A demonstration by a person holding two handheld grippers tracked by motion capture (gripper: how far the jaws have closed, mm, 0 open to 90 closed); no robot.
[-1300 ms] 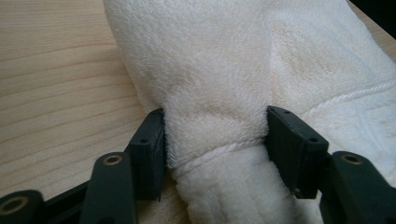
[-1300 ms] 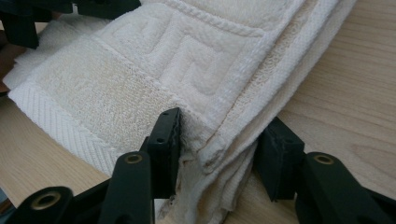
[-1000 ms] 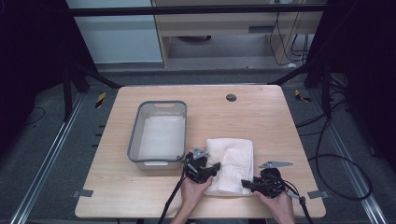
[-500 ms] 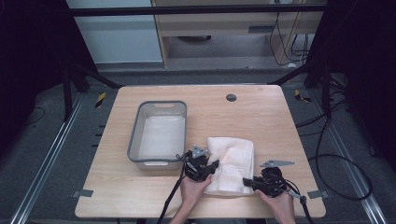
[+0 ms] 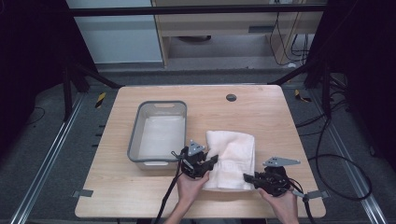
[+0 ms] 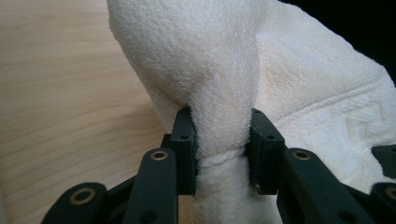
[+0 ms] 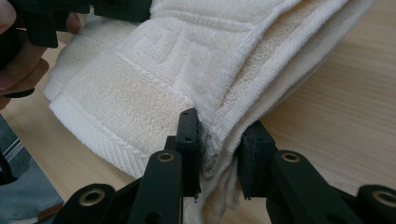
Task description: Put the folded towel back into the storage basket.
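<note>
Both grippers were clamped on the towel (image 5: 232, 156): the left gripper (image 5: 209, 164) pinched its near-left corner, the right gripper (image 5: 250, 178) its near-right edge. The towel lay folded on the table (image 5: 261, 109), just right of the bin (image 5: 158, 131). The thick terry stack (several loose layers) could slip a ply and unfold if the corners rose unevenly. It looked soft, white and looped, with a woven border.
</note>
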